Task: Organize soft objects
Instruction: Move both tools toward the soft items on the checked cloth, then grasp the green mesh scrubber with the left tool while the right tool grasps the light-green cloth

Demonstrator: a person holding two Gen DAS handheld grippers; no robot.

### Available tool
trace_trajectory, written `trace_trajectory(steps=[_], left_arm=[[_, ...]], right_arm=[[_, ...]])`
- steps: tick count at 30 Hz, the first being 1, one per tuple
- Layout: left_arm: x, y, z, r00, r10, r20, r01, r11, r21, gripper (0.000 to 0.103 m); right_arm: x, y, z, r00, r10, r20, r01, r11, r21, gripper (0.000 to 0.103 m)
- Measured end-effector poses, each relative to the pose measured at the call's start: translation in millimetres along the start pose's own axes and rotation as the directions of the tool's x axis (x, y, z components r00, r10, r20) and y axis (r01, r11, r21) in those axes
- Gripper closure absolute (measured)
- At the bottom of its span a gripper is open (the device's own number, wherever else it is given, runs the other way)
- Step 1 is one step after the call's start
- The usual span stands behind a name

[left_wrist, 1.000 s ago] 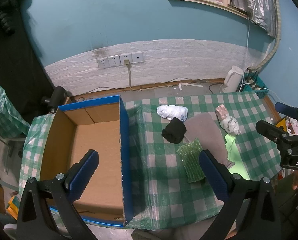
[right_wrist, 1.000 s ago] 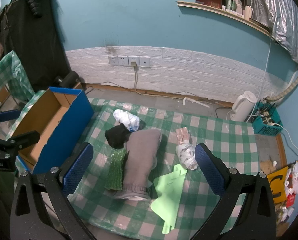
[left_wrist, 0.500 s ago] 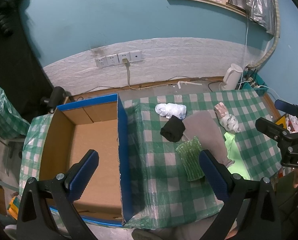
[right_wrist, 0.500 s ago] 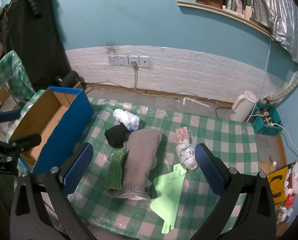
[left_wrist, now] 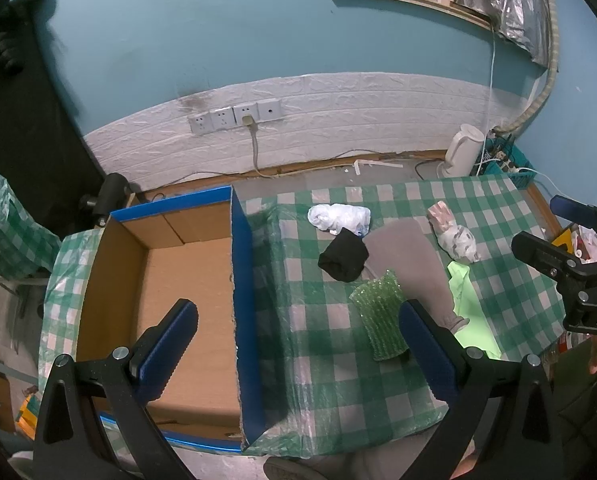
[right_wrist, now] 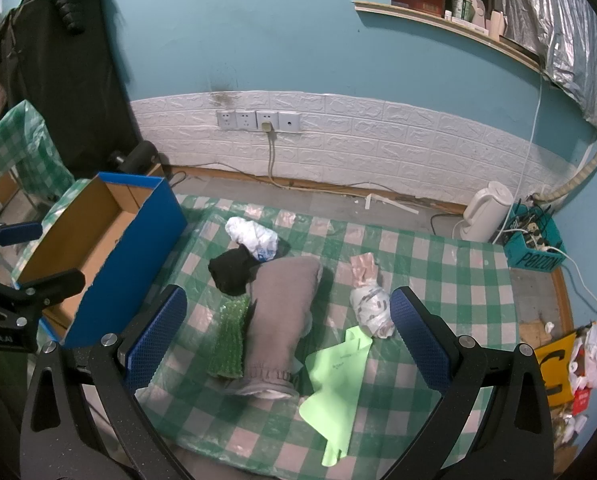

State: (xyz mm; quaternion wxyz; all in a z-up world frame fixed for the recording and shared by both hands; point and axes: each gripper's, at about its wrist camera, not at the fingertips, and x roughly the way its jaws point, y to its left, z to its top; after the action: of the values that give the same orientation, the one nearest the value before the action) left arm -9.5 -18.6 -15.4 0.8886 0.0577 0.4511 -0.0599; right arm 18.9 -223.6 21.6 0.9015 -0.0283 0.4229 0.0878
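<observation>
Dim indoor light, cool blue-green cast, heavy fisheye in both wrist views.

Black vignette fills all corners; wall lines and the shelf bow hard toward the rim. Centre is sharp; some smear at 9 o'clock in the left view. Light is diffuse from above: soft shadows sit right under the grey garment and black sock. Foil at 1 o'clock glints mildly; faint sheen on the plastic-covered counter. The box casts a soft shadow toward 3 o'clock.
</observation>
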Motion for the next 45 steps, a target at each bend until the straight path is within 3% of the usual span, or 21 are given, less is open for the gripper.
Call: trace_trajectory(steps=[11, 18, 27, 45], left_arm=[[2, -2, -2, 1.000, -0.004, -0.015, 0.005, 1.000, 0.006, 0.002], [21, -11, 3, 0.996, -0.048, -0.080, 0.047, 0.999, -0.014, 0.002], [64, -30, 0, 0.978, -0.040, -0.205, 0.036, 0.999, -0.023, 0.002], [131, -52, -1, 0.940, -0.062, -0.337, 0.030, 0.995, -0.099, 0.002]], right_arm=[[3, 0, -3, 1.000, 0.000, -0.001, 0.000, 1.000, 0.000, 0.002], [-1, -14, -8, 1.000, -0.008, -0.019, 0.009, 1.000, 0.008, 0.002], [20, -32, -19, 0.995, -0.045, -0.092, 0.048, 0.998, 0.034, 0.002], [61, -61, -44, 0.974, -0.066, -0.216, 0.090, 0.991, 0.102, 0.002]])
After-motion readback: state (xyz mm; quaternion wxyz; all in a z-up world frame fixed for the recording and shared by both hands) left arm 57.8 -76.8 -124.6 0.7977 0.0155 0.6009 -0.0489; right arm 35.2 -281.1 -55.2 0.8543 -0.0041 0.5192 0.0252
